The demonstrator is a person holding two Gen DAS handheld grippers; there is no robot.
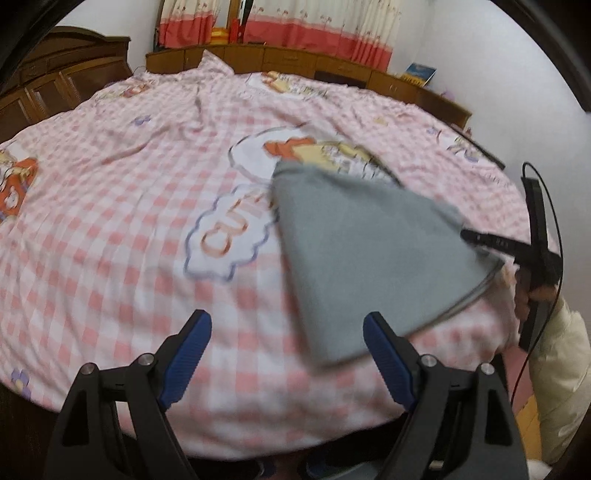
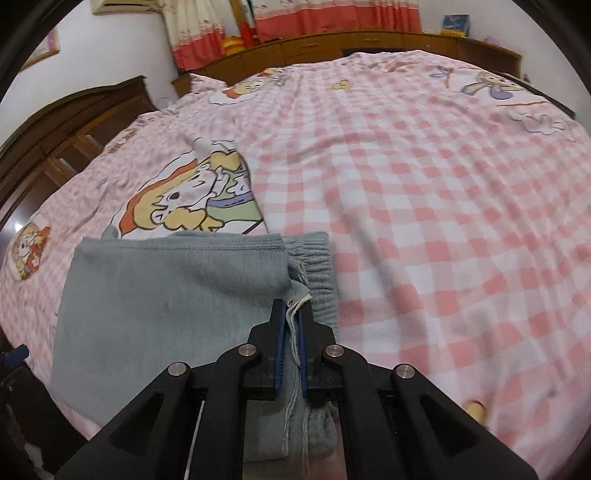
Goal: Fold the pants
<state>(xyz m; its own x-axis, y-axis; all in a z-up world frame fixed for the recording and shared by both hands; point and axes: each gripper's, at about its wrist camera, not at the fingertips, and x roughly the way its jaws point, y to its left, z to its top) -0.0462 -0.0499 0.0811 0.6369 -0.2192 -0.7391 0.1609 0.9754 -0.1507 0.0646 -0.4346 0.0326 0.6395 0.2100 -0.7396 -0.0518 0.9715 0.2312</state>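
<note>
A pink-and-white checked bedsheet (image 1: 110,221) printed with cartoon figures and a cloud bearing orange letters covers the bed. Behind it runs a low wooden cabinet (image 1: 295,59) under cream curtains (image 1: 317,26) with red-orange hems, and a blue book (image 1: 421,72) stands on its right end. A dark wooden wardrobe (image 1: 55,74) stands at the left.

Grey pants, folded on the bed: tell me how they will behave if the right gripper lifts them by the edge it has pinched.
The grey pants are probably floppy: soft knit, lying flat on the checked bedsheet. Lifted by the right gripper, shut on the layered edge, the far side would likely sag and the fold could open. The left gripper is open, giving no support.
</note>
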